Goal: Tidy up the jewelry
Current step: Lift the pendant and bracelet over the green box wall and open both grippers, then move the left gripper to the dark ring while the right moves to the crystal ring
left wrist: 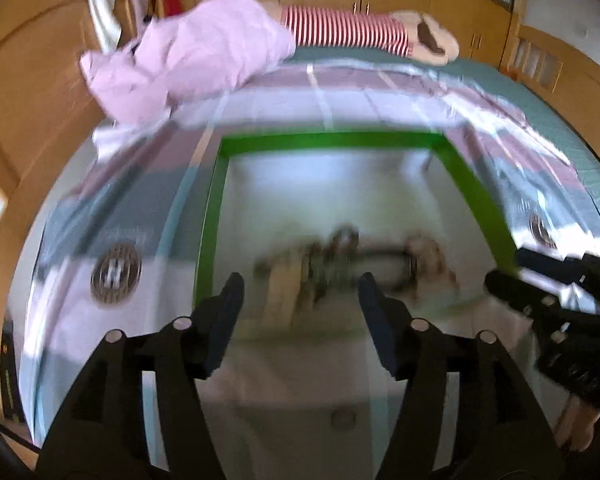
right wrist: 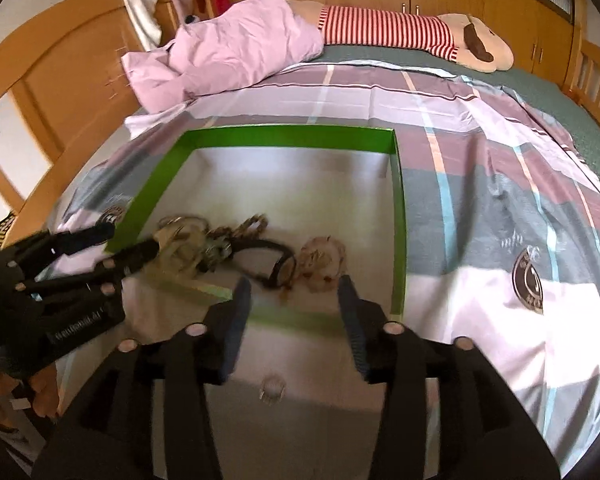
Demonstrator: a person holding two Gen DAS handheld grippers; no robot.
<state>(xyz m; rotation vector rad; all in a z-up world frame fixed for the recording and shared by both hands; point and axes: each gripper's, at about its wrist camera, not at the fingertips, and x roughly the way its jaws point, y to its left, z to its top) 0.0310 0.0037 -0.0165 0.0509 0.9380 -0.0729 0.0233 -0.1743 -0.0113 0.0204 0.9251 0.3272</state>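
Bedspread point(right wrist: 480, 184): green-rimmed tray point(right wrist: 398, 200), jewelry heap point(right wrist: 220, 244) stretched left-right across it

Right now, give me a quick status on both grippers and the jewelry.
Left gripper open, empty. Right gripper open, empty. Jewelry pile lies in the green-rimmed box on the bed. One small ring sits outside, nearer. Nothing blocking.
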